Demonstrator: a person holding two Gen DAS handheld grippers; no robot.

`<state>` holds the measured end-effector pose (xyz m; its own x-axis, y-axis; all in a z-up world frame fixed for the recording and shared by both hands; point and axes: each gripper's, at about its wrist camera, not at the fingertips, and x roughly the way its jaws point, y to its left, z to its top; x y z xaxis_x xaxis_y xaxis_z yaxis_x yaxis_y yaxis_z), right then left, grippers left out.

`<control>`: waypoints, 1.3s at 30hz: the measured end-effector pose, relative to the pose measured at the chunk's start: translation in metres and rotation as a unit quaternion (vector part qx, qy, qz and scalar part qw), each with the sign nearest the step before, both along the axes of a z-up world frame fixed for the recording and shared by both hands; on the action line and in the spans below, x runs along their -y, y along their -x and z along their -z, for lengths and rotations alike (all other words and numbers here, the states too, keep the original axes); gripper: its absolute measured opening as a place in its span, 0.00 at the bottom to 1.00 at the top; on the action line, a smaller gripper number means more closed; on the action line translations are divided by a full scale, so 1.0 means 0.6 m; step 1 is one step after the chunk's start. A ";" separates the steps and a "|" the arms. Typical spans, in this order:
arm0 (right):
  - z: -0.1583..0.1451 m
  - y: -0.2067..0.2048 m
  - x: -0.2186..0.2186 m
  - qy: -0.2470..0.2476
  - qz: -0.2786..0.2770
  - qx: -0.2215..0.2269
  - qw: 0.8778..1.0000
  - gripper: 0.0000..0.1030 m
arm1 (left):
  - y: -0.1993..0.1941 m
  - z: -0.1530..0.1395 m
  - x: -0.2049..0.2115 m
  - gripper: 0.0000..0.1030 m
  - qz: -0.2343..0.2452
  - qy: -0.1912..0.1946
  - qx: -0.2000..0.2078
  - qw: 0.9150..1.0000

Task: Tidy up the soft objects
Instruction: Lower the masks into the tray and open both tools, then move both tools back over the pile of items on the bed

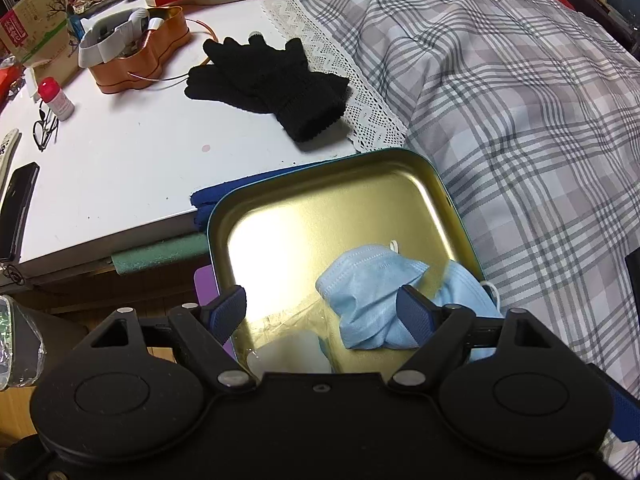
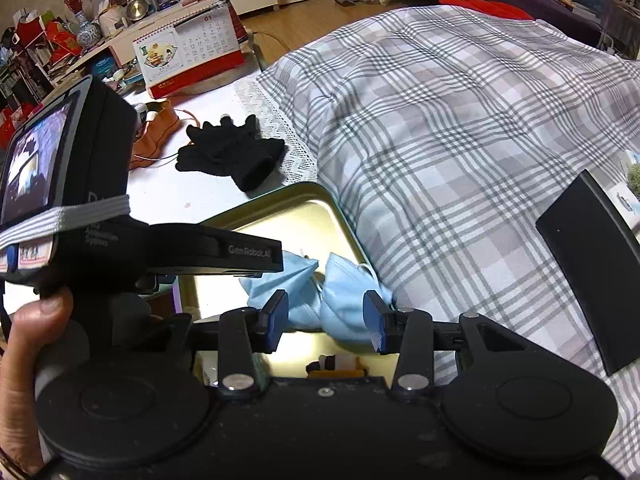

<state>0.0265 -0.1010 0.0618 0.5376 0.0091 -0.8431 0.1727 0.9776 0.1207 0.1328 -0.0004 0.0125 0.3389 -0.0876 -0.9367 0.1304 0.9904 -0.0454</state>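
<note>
A crumpled light-blue face mask [image 1: 368, 292] lies in the near right corner of a gold-lined tin tray [image 1: 320, 216]. My left gripper [image 1: 322, 314] hangs over the tray with its jaws wide apart, and the mask rests beside its right pad. In the right wrist view the mask [image 2: 344, 292] sits between the pads of my right gripper [image 2: 326, 322], whose jaws stand apart around it without squeezing. A pair of black knit gloves [image 1: 268, 80] lies on the white table beyond the tray [image 2: 288, 208], also visible as gloves [image 2: 232, 156].
A plaid cloth [image 1: 500, 100] covers the right side, with a lace doily [image 1: 340, 76] at its edge. An orange tin [image 1: 136, 56], small bottle [image 1: 56, 98], glasses [image 1: 44, 128] and phone [image 1: 18, 208] sit left. A black flat object [image 2: 592, 272] lies on the plaid. A hand [image 2: 24, 340] grips the left tool.
</note>
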 end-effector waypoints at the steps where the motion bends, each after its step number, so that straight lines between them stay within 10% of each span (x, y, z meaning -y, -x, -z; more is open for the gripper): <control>1: 0.000 0.001 0.002 0.000 0.002 0.000 1.000 0.40 | 0.001 0.001 0.001 0.76 0.001 -0.001 -0.001 1.000; 25: -0.025 0.098 0.055 0.009 0.059 -0.004 0.998 0.45 | 0.051 -0.049 0.000 0.77 0.012 0.002 -0.008 1.000; 39: -0.101 0.250 0.202 0.032 0.169 0.049 0.984 0.52 | 0.177 -0.126 0.154 0.80 0.143 0.001 0.019 0.990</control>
<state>-0.1236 -0.2222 0.1222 0.5801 -0.2358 -0.7797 0.4790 0.8729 0.0924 0.0264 -0.0926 0.0881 0.3353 -0.1871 -0.9233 0.4063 0.9130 -0.0374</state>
